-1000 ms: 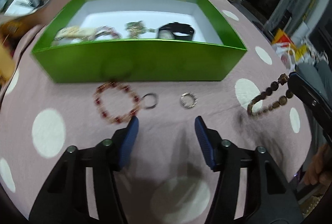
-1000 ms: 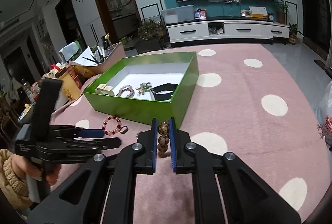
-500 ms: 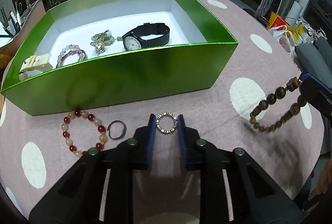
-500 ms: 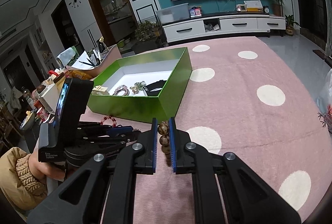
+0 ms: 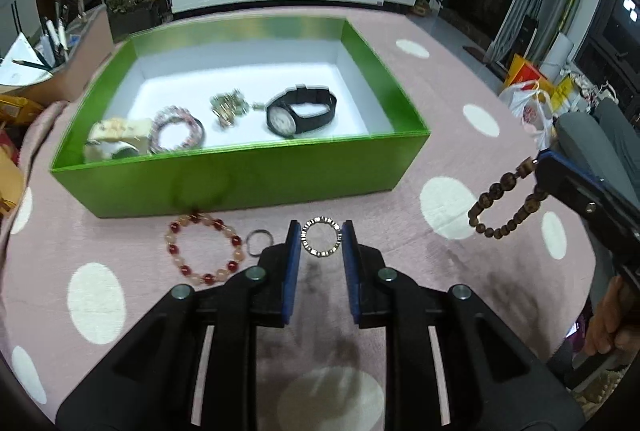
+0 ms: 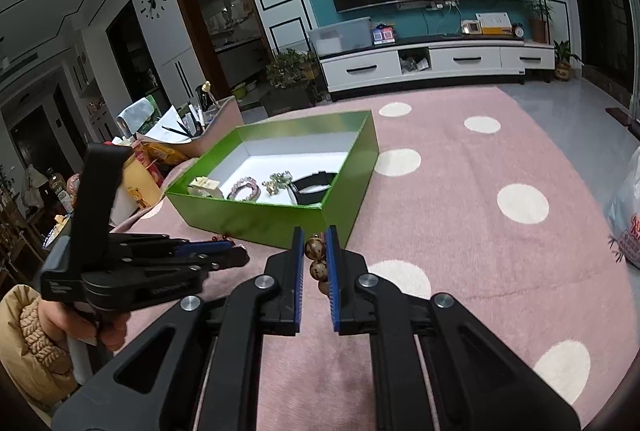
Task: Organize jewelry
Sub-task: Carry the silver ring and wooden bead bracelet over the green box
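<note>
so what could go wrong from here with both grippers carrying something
The left gripper pinches the thin silver ring only by its edges, so it could twist out and drop onto the pink cloth. The wooden bead bracelet dangles loose from the right gripper, so it might snag the green box wall on the way in. The red bead bracelet and small dark ring lie close by and could get nudged.

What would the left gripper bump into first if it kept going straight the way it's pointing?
Probably the near wall of the green box. The left gripper, shut on a small ring, points down and forward at it. It could touch the pink cloth before the box first; depth is hard to judge.
</note>
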Demonstrator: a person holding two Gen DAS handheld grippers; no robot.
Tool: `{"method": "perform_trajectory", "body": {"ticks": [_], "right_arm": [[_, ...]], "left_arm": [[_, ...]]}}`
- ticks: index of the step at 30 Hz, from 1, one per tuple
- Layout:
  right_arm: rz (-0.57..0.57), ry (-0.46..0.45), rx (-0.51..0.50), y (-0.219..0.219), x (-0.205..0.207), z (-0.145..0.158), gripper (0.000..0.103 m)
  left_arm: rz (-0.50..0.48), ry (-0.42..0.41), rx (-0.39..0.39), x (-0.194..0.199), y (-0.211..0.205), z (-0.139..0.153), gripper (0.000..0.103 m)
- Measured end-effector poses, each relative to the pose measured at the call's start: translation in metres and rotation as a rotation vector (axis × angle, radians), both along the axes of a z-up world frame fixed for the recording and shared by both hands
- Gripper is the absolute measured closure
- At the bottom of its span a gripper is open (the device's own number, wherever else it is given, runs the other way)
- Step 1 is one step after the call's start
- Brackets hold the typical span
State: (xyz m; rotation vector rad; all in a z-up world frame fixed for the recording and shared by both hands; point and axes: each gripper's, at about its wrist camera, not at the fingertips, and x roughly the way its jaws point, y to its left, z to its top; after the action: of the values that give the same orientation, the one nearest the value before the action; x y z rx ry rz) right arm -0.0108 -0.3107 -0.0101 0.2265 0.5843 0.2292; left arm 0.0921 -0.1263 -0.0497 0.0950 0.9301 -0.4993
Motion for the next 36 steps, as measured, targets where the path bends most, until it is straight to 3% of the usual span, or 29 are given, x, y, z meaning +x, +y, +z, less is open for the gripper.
{"method": "perform_trajectory", "body": {"ticks": [17,25,36], "right_arm": [[0.04,-0.082,-0.016,0.031,0.025,0.037,0.093],[0.069,-0.128,-0.03,0.044,0.04,0.056,0.093],[0.069,-0.155,-0.048,0.047,0.065,0.071,0.093]], "left_arm": [[0.117,-0.125,-0.056,0.014,0.073,0.09,0.083],[0.172,-0.149,-0.076,0.025,0.094,0.106,0.083],[0.158,-0.186,-0.07,0.038,0.08,0.123,0.083]]}}
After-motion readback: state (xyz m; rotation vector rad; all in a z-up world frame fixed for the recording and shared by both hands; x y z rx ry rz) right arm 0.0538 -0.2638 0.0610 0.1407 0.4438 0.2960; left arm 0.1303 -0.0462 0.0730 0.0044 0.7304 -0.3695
